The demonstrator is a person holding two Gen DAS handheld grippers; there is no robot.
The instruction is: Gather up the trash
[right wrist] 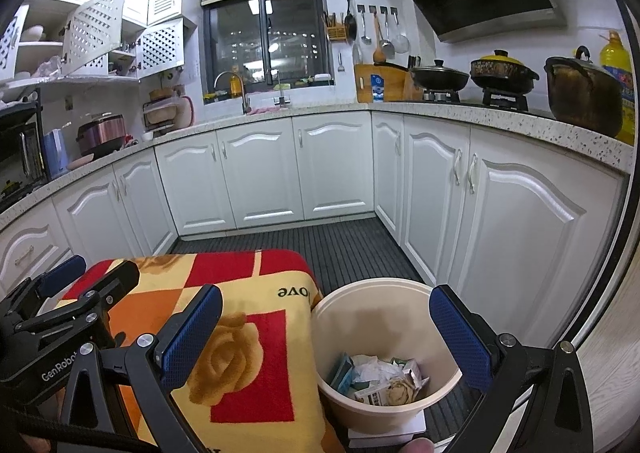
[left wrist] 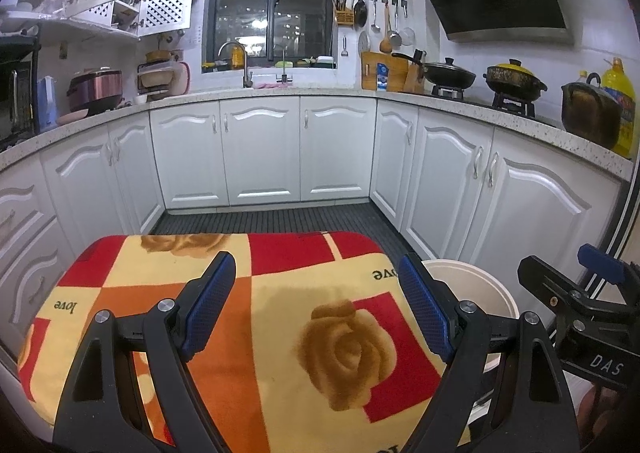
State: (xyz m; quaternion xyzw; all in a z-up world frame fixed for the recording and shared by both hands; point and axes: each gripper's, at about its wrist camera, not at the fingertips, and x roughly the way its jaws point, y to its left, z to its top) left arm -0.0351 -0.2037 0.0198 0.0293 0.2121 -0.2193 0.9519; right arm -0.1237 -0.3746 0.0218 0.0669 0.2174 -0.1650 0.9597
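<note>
Both claws hang with jaws spread wide and nothing between the pads, which suits a moment when there is nothing loose to pick up. Directly under the left claw [left wrist: 316, 305] lies the patterned blanket [left wrist: 248, 301] that covers the bench, its red, orange and cream squares bare of any scrap as far as either view shows, so the cloth seems to serve only as a work surface. The right claw [right wrist: 326, 337] sits just to the right of its partner and points down toward the cream bin [right wrist: 384, 293], which stands on the floor hard against the bench's right edge, close enough that a scrap carried off the cloth would need only a short sideways swing before release. Inside the bin, below and between the right claw's pads, rests the trash [right wrist: 376, 377]: crumpled white paper and a few small cartons, piled at the bottom (the bin appears to stand on a low white block, though I cannot make that out clearly). From this I judge the collecting is at or near its end. Beyond the claws runs dark ribbed flooring [right wrist: 340, 245], then white cupboards [left wrist: 260, 153] below a speckled worktop, with the sink tap [left wrist: 236, 61] under a dark window and lidded pans [left wrist: 448, 75] to the far right.
</note>
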